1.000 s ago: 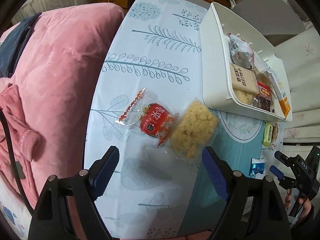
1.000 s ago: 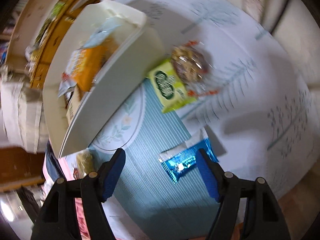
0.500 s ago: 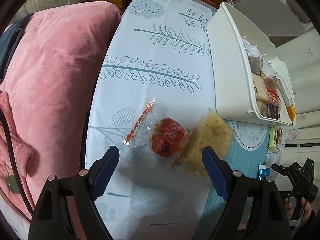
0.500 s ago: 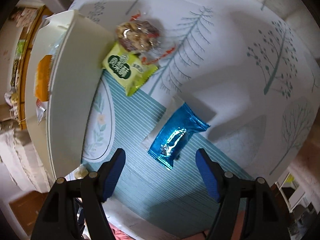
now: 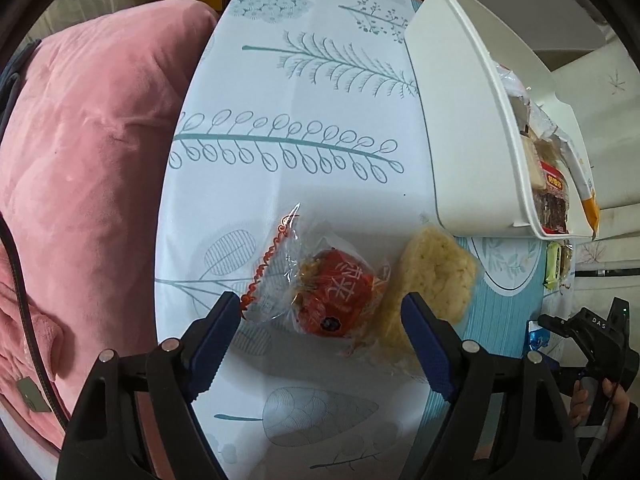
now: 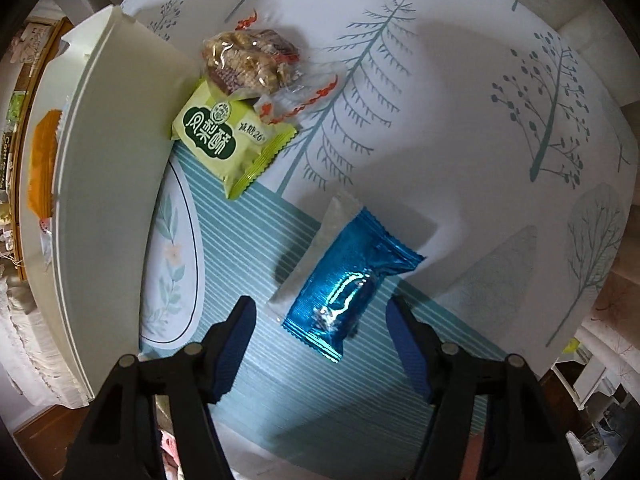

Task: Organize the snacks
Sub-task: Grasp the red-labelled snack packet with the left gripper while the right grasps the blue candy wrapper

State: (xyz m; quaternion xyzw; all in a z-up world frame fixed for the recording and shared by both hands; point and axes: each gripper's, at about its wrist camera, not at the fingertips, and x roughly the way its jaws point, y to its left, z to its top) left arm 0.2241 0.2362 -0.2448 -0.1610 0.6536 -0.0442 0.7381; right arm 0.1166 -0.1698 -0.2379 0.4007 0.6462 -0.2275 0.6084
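Tablecloth (image 6: 460, 128), blue packet (image 6: 352, 280) between right gripper (image 6: 320, 328) fingers

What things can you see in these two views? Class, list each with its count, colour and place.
White plastic storage bin: one, on the table, holding several snacks.
Red snack in clear wrapper: one, between the left tool's fingers.
Pale yellow puffed rice cake: one, beside the red snack.
Blue foil packet: one, ahead of the right tool.
Green pastry packet: one, against the bin.
Brown nut brittle in clear wrapper: one, overlapping the green packet.
Pink cushion: one, beside the table.
Left tool: open.
Right tool: open.
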